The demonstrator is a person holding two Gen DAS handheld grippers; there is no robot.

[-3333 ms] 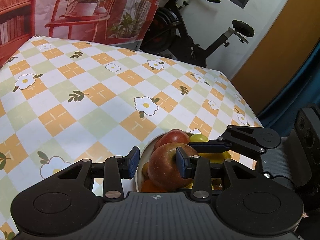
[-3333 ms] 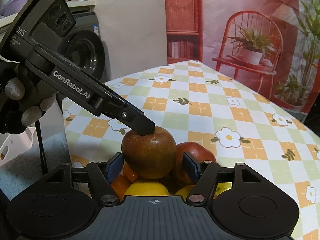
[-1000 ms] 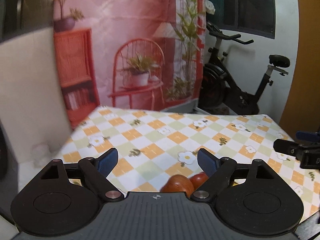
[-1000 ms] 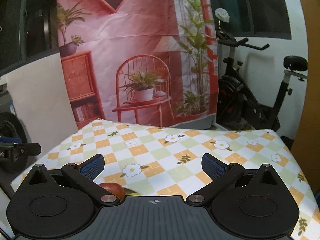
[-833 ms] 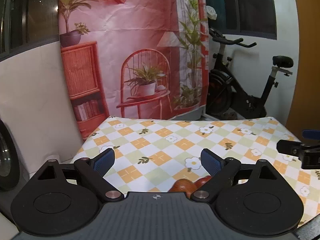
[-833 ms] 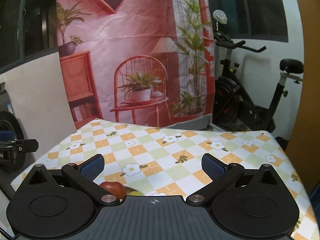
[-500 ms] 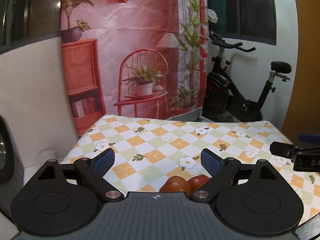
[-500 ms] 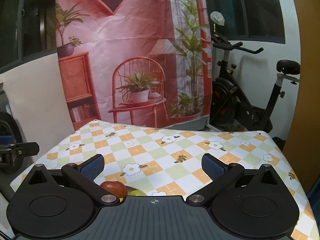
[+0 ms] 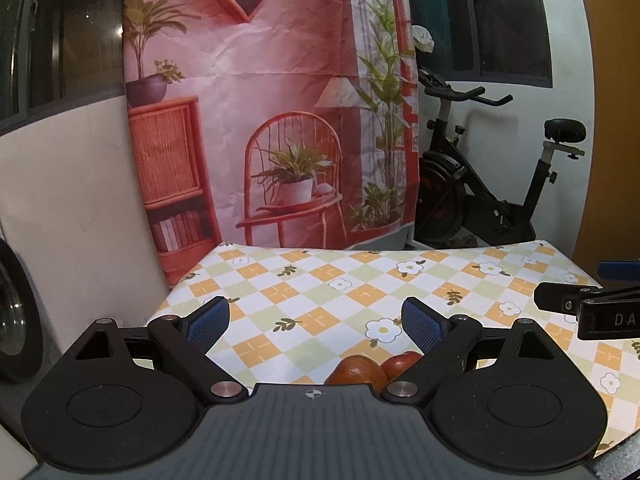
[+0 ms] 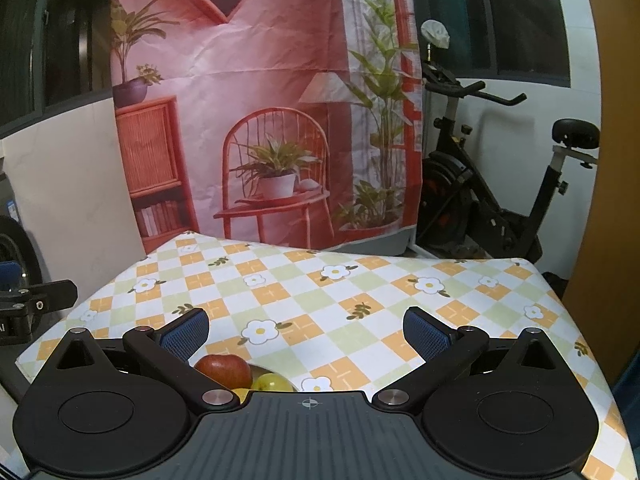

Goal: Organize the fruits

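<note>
Two grippers, both held above the near edge of the table, fill the bottom of their own views. The left gripper (image 9: 316,322) has just been opening and its jaws now stand wide apart with nothing between the blue pads; the right gripper (image 10: 306,334) is spread just as wide and is likewise empty.

Just past the left gripper's body, two reddish-brown apples (image 9: 356,370) show only as rounded tops, side by side and touching; everything below them is cut off by the gripper. From the right wrist, one red apple (image 10: 224,370) sits beside a yellow-green fruit (image 10: 274,382), with a sliver of a yellow one under them that is too hidden to name. A thin pale rim of a bowl (image 10: 276,370) curves behind them; the rest of it is covered.

The checked tablecloth (image 10: 360,280) with daisies runs away from the fruit, bare beyond it. Each view catches the tip of the other gripper at its side edge, cut off by the frame.

Behind the table hangs a printed backdrop (image 9: 280,120) of a chair and potted plants, and to its right stands an exercise bike (image 9: 492,184), partly hidden behind the backdrop's edge.
</note>
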